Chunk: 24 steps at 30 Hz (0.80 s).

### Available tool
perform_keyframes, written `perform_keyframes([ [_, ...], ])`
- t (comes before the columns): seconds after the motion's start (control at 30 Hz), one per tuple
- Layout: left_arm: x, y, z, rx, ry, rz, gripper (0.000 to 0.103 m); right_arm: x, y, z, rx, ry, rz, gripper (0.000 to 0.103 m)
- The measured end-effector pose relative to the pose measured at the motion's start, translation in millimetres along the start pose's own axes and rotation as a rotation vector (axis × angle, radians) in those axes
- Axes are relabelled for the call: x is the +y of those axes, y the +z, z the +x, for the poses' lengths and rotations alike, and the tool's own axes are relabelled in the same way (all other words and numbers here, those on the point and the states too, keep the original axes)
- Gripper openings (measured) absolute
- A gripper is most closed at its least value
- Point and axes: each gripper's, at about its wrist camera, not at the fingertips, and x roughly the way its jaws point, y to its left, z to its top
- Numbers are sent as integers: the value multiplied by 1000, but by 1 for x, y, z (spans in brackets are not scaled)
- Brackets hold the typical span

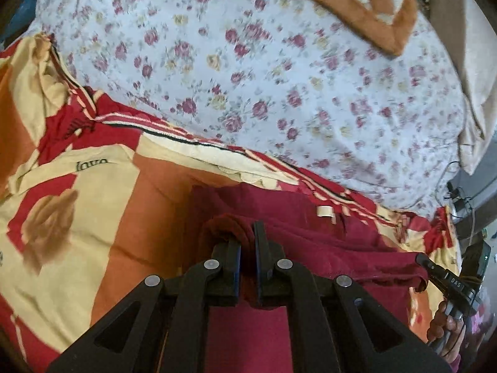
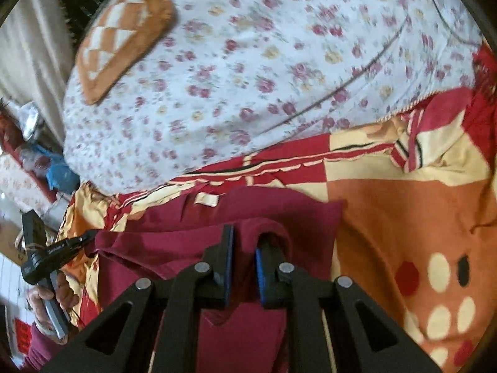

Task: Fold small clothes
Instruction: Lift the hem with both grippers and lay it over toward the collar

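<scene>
Two close wrist views angled down along each hand-held gripper, sharing the maroon garment (image 1: 357, 248) and floral sheet (image 2: 279, 77).

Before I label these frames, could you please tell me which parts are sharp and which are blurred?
Left wrist view: black tongs and maroon cloth garment sharp, white floral bedsheet motion-smeared. Right wrist view: tongs sharp, bedsheet smeared; fisheye bending at both rims.
</scene>
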Motion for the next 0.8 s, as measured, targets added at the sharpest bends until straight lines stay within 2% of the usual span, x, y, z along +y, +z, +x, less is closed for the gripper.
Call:
perform_keyframes([
  [0.1, 3, 5, 22, 27, 9, -1, 0, -13, 3, 24, 21, -18, 33, 12],
  [0.17, 6, 8, 31, 40, -16, -3, 0, -21, 4, 35, 38, -24, 66, 13],
  [0.2, 7, 9, 32, 40, -42, -6, 0, -25, 4, 38, 50, -21, 84, 17],
  [0.27, 9, 11, 27, 31, -90, -11, 11, -26, 3, 32, 30, -8, 95, 31],
  [0.3, 10, 12, 24, 30, -99, -10, 14, -24, 2, 24, 1, -30, 86, 51],
  [0.33, 9, 14, 18, 30, -114, -5, 21, -22, 2, 15, -33, -63, 78, 66],
  [0.37, 8, 15, 15, 27, -124, -1, 23, -20, 1, 3, -71, -77, 71, 66],
  [0.43, 4, 15, 6, 13, -131, 13, 29, -15, -2, -16, -111, -52, 48, 66],
  [0.47, 0, 15, 0, -10, -110, 30, 43, -11, -4, -21, -119, -43, 34, 66],
  [0.53, -3, 14, -8, -70, -70, 46, 55, 1, -7, -23, -112, -41, -14, 66],
  [0.6, -3, 14, -7, -89, -64, 49, 55, 13, -8, -11, -68, -34, -63, 66],
  [0.7, -4, 13, 14, -32, -30, 46, 55, 27, -3, 19, -24, -74, -106, 65],
  [0.8, -3, 8, 44, 41, 57, 56, 55, 32, 5, 50, 6, -144, -123, 65],
])
